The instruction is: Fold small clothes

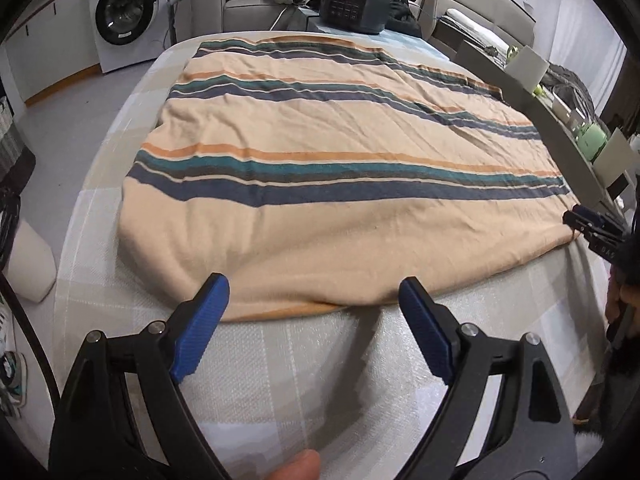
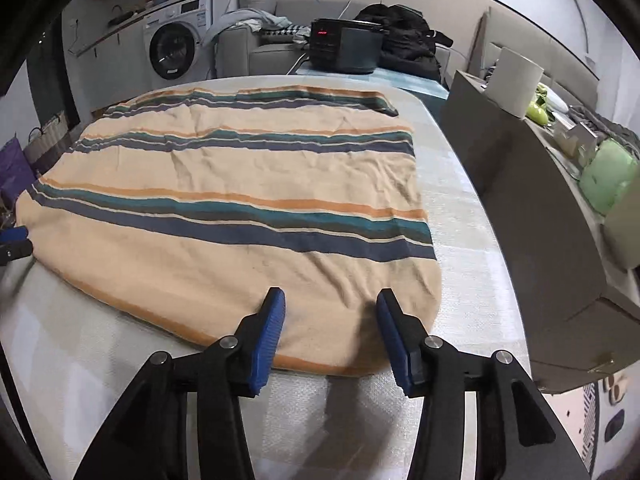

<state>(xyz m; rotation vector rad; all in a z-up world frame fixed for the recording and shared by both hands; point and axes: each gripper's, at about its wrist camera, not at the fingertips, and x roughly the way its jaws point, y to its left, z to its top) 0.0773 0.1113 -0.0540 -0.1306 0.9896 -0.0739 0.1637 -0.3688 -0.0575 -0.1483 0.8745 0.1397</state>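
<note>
A peach cloth with teal, navy and orange stripes [image 1: 340, 184] lies spread flat on the checked table cover [image 1: 280, 380]; the right wrist view shows the same cloth [image 2: 240, 208]. My left gripper [image 1: 314, 292] hangs open just above the cloth's near hem, nothing between its blue pads. At the cloth's near right corner my right gripper [image 2: 330, 300] stands open over the hem, its pads apart from the fabric. The right gripper [image 1: 588, 224] also shows at the right edge of the left wrist view, and a tip of the left gripper [image 2: 14, 240] at the left edge of the right wrist view.
A black appliance with red digits [image 1: 352, 4] stands beyond the far end of the table. A grey shelf unit [image 2: 520, 200] with a paper roll [image 2: 518, 80] and green items runs along the right side. A washing machine [image 1: 124, 12] and a sofa stand behind.
</note>
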